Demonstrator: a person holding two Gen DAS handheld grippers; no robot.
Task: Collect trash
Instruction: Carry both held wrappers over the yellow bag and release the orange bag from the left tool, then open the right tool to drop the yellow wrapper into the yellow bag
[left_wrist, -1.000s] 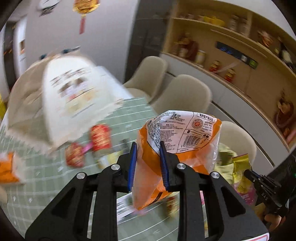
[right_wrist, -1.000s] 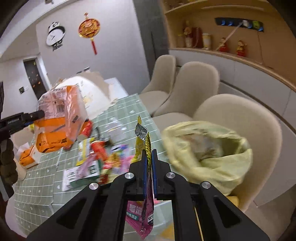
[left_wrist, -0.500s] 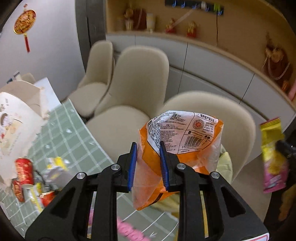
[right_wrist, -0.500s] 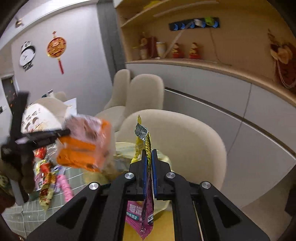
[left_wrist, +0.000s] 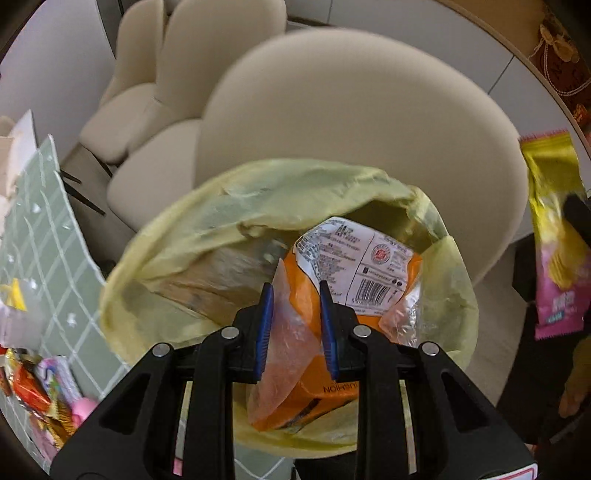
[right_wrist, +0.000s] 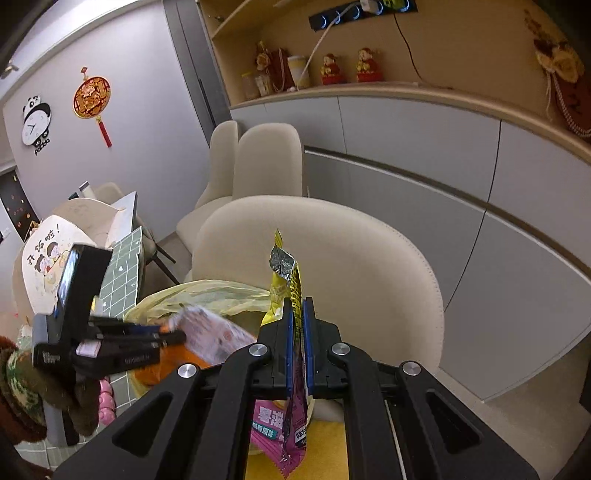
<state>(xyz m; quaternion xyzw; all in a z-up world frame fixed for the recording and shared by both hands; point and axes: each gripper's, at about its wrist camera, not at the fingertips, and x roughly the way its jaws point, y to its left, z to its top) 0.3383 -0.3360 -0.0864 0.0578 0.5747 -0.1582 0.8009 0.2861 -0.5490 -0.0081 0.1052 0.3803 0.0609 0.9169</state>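
My left gripper (left_wrist: 296, 295) is shut on an orange snack bag (left_wrist: 332, 295) with a white barcode label, and points down into the open mouth of a yellow-lined trash bag (left_wrist: 258, 199). In the right wrist view the left gripper (right_wrist: 173, 336) and its orange bag (right_wrist: 207, 339) hang over the yellow trash bag (right_wrist: 207, 291). My right gripper (right_wrist: 297, 306) is shut on a flat yellow and pink snack packet (right_wrist: 291, 424), held edge-on just right of the trash bag. The same packet (left_wrist: 554, 240) shows at the right edge of the left wrist view.
The trash bag stands on a beige chair (left_wrist: 351, 122) beside the green-checked table (left_wrist: 44, 240). More wrappers (left_wrist: 33, 387) lie on the table's near corner. Two more beige chairs (right_wrist: 258, 162) stand behind. A grey cabinet wall (right_wrist: 480, 184) runs along the right.
Both grippers swung away from the table toward the chair. The left one tipped downward and brought the orange bag over the trash bag's mouth. The right one followed with its packet.
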